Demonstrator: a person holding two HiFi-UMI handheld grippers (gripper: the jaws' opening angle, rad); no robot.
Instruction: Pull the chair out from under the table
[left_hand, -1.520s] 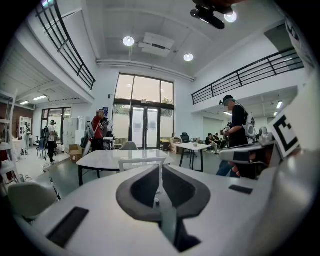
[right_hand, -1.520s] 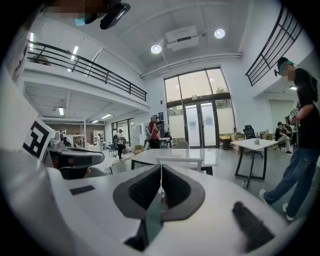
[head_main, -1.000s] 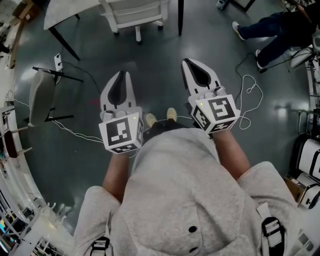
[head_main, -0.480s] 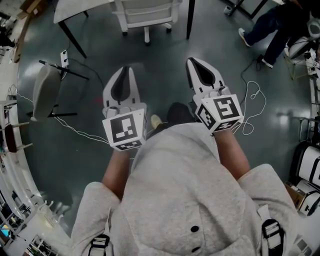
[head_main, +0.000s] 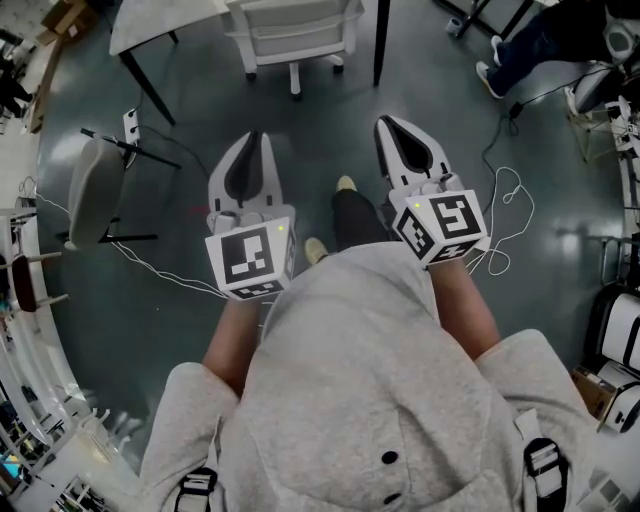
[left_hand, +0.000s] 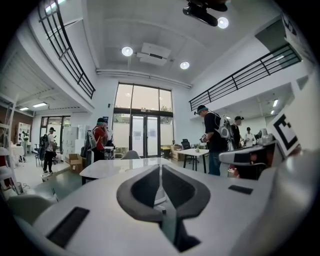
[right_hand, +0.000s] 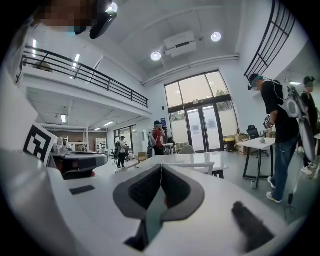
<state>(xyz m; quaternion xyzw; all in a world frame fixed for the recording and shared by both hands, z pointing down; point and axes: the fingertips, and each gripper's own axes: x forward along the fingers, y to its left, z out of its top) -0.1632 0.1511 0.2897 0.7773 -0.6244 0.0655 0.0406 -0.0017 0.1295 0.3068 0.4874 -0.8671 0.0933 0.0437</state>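
The white chair stands tucked at the white table along the top edge of the head view, well ahead of both grippers. My left gripper and right gripper are held side by side over the dark floor, pointing towards the chair. Both are shut with nothing between their jaws. In the left gripper view the left gripper has the table top beyond its tips. In the right gripper view the right gripper points at the table and the chair's back rail.
A grey chair on thin black legs stands at the left. White cable loops over the floor at the right. A seated person's legs are at the top right. A black table leg stands beside the chair. People stand farther off.
The table and chair have slid lower in the head view as my feet step towards them. Both grippers stay shut and level, side by side.
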